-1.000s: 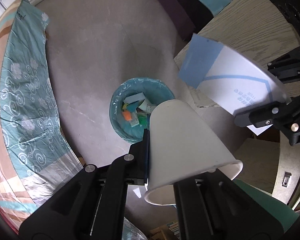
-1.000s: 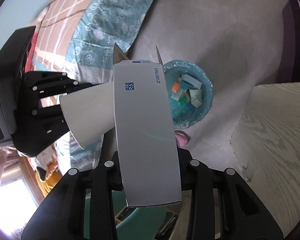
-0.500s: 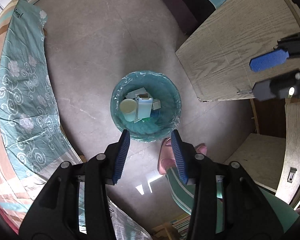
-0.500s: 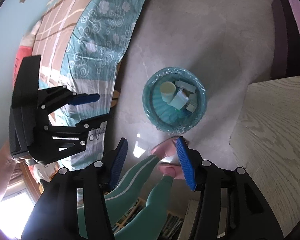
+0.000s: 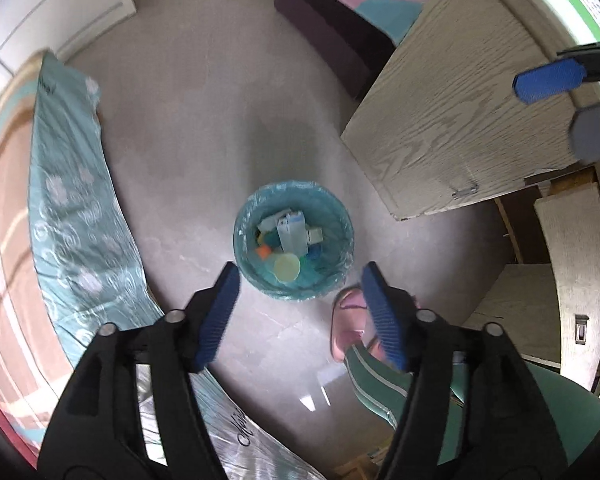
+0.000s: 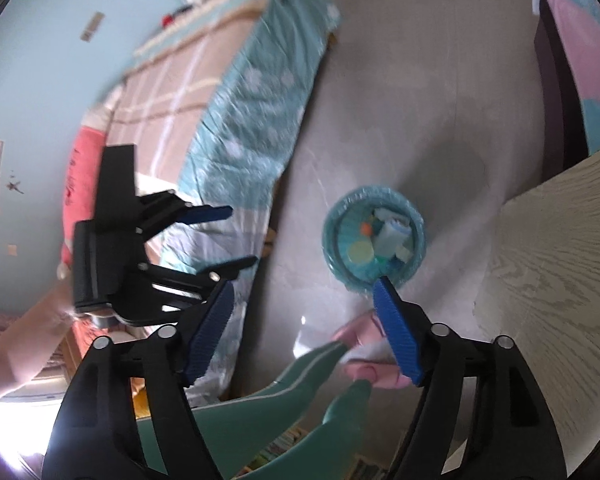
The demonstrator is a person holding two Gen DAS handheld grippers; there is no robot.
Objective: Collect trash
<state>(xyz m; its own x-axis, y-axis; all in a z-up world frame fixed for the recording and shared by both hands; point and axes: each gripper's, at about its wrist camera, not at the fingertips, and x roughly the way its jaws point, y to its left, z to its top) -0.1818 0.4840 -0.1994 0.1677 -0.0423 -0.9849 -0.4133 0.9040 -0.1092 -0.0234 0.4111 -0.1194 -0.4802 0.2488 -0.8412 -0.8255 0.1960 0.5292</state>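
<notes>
- My left gripper [image 5: 300, 304] points straight down at the floor; its jaws are opening and nothing lies between the blue pads.
- My right gripper [image 6: 304, 320] tilts down at a slant; its jaws are also opening, and they too are empty.
- The waste bin [image 5: 342, 256], lined with a teal bag, stands on the grey floor just beyond the left fingertips, almost directly beneath that gripper. In the right wrist view the same waste bin [image 6: 334, 258] sits forward of and just above the right-hand pad.
- The trash inside includes a pale paper cup [image 5: 287, 267], mouth upward, and a light blue carton [image 5: 290, 232] lying with its long axis running away from the left gripper.
- The wooden table [image 5: 460, 120] rises to the right of the bin; my right gripper [image 5: 556, 96] hangs over it in the left wrist view, so I judge that hand the nearer to any trash left there, though the visible part of the tabletop shows none.
- A patterned bedspread [image 5: 72, 220] borders the floor on the left.
</notes>
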